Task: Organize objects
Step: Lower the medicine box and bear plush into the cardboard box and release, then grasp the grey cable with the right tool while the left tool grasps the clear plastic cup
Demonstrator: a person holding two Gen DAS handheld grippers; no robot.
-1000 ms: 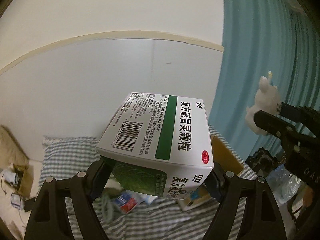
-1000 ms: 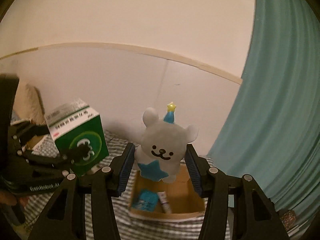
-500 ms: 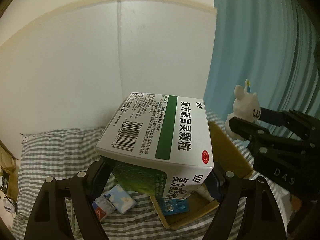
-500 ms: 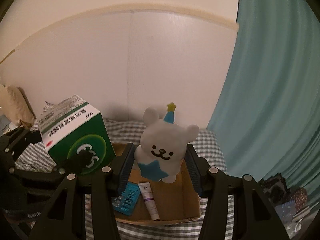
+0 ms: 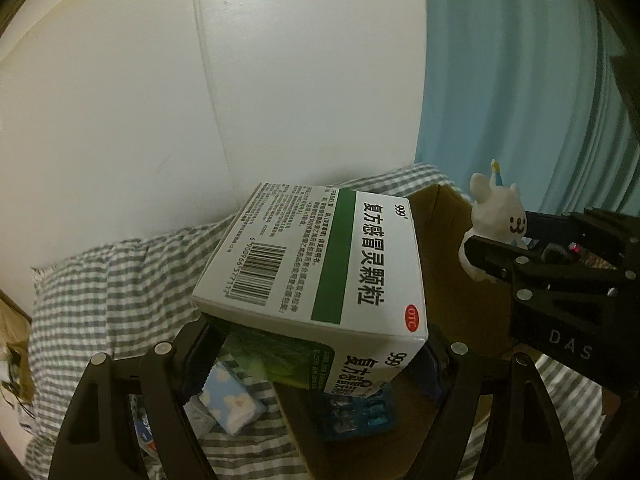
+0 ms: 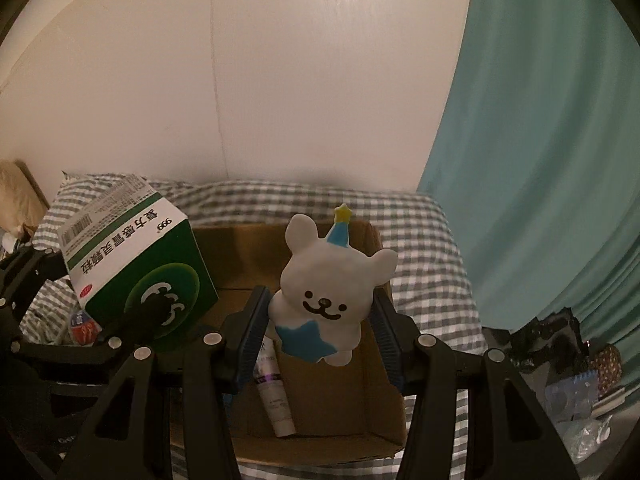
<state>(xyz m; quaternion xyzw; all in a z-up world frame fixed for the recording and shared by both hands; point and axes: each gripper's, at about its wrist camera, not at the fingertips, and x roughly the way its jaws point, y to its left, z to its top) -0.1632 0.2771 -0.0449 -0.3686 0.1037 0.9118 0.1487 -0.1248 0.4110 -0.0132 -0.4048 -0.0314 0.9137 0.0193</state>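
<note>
My left gripper [image 5: 316, 356] is shut on a white and green medicine box [image 5: 320, 268] and holds it above the left part of an open cardboard box [image 5: 444, 248]. The medicine box also shows in the right wrist view [image 6: 136, 276]. My right gripper [image 6: 320, 324] is shut on a white bear toy [image 6: 332, 296] with a blue party hat, held above the cardboard box [image 6: 376, 396]. The bear also shows in the left wrist view [image 5: 496, 216]. A white tube [image 6: 274, 396] and a blue blister pack [image 5: 356, 416] lie inside the cardboard box.
The cardboard box sits on a grey checked bedsheet [image 6: 424, 248]. A blue floral tissue pack [image 5: 232, 404] lies on the sheet left of the box. A white wall stands behind, a teal curtain [image 6: 540, 160] at the right, with bags and clutter [image 6: 568, 360] below it.
Both grippers have tilted down and come lower over the cardboard box, which now fills more of both views. Each still holds its object.
</note>
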